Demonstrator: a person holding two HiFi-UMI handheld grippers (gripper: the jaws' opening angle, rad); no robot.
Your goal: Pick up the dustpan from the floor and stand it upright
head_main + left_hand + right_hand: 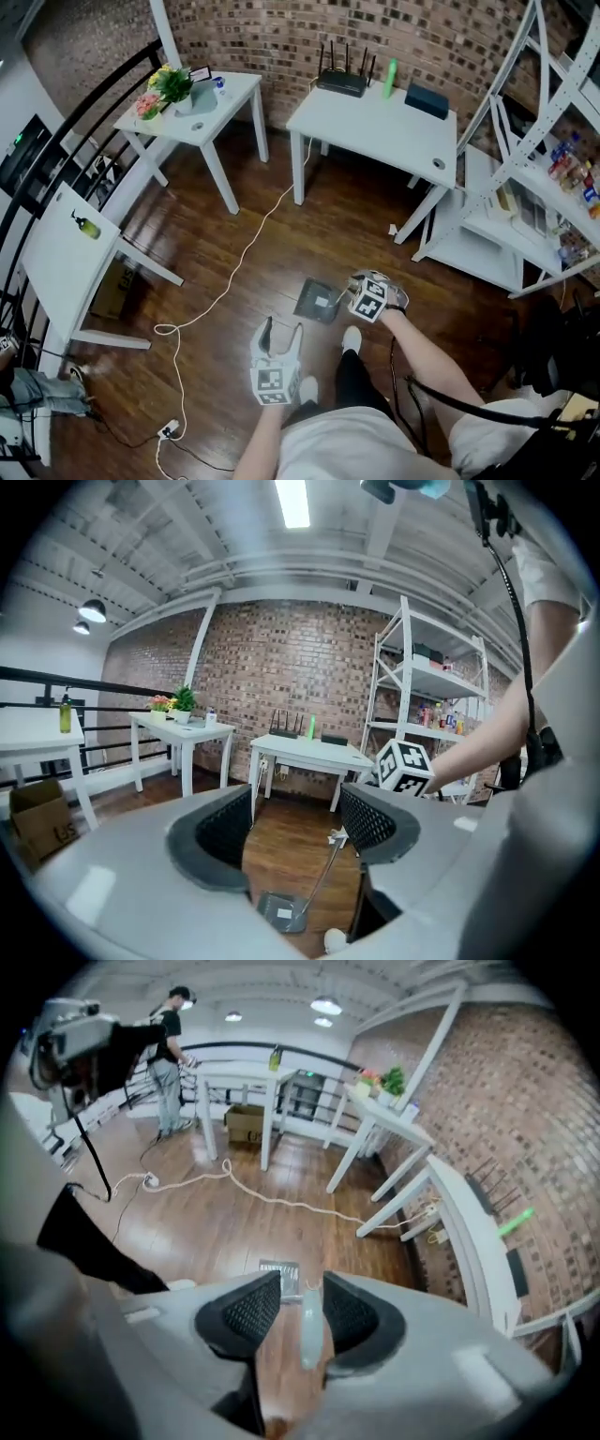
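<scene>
The grey dustpan (pixel 314 302) has its pan on the wooden floor just ahead of my feet, and its thin pale handle (pixel 307 1321) rises toward my right gripper (pixel 361 291). In the right gripper view the handle runs between the jaws of the right gripper (pixel 302 1288), close to the right pad, with a gap on the left side; the jaws stand slightly open. My left gripper (pixel 281 336) hangs higher to the left, open and empty. The left gripper view looks past the left gripper (pixel 298 803) to the dustpan (pixel 281 913), with its handle slanting up to the right.
A white cable (pixel 239 262) snakes across the floor to a power strip (pixel 169 429). White tables (pixel 375 122) (pixel 202 112) (pixel 66 253) stand behind and to the left, and a white shelf rack (pixel 534 187) is at the right. A person (pixel 169 1063) stands by the railing.
</scene>
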